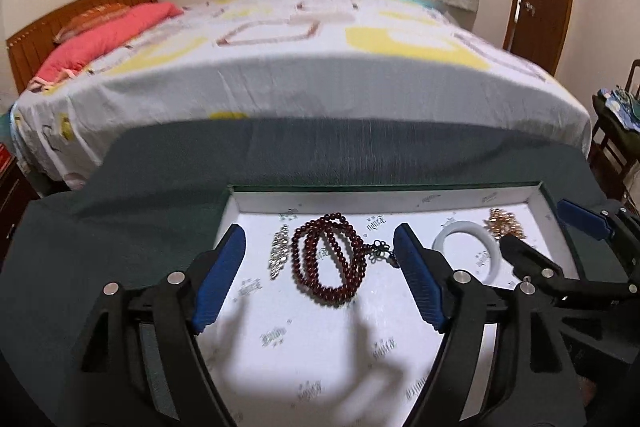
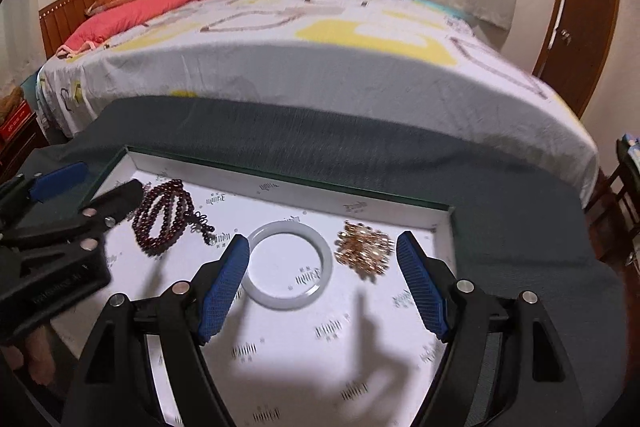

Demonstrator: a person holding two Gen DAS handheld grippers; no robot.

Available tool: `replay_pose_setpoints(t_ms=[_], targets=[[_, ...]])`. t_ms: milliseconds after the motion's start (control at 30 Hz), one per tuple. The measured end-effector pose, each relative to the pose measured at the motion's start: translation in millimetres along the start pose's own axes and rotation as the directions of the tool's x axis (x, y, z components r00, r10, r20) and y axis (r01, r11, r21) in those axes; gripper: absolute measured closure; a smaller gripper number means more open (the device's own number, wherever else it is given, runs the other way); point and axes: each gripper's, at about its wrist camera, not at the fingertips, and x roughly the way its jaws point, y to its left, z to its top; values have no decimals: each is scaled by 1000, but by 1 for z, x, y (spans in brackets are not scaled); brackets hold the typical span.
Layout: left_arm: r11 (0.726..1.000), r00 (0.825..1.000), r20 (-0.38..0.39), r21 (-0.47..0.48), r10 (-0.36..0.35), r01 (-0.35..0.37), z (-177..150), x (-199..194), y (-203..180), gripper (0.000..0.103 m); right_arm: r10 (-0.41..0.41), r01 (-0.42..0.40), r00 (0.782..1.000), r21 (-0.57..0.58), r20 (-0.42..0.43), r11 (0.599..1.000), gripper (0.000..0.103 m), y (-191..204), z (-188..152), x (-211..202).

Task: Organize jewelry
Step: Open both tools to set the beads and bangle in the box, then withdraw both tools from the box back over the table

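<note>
Jewelry sits in a shallow white-lined box (image 1: 546,201) on a dark cloth (image 1: 120,187): silver chain (image 1: 280,253), dark red bead strand (image 1: 328,259), pale bangle (image 2: 289,264), gold chain heap (image 2: 363,251). Beads and chains look light, limp and snag-prone; pinch a bunched section. Bangle looks rigid, slick, likely breakable; grip across its rim. Left gripper (image 1: 320,269) is released, beads lying loose between the jaws. Right gripper (image 2: 323,275) is released too, empty. Box walls and the grippers crowding each other limit approach.

Dark-red bead strand (image 1: 330,261), white bangle (image 2: 289,264), gold chain (image 2: 363,251) lie in tray (image 2: 280,187).
</note>
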Motion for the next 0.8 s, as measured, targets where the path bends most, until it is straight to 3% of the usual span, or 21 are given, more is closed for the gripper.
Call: replay_pose_setpoints(t_ms=[267,800], targets=[[1000,998,67,6,18,-19,-33,-63,4,27,-8,5,999,55,53,998,29,-18,-37,-57],[999,999,15,-16,34,-34,-135,-132,6,27,-68,66,997,68,32,996,29,-26,-162,-130]])
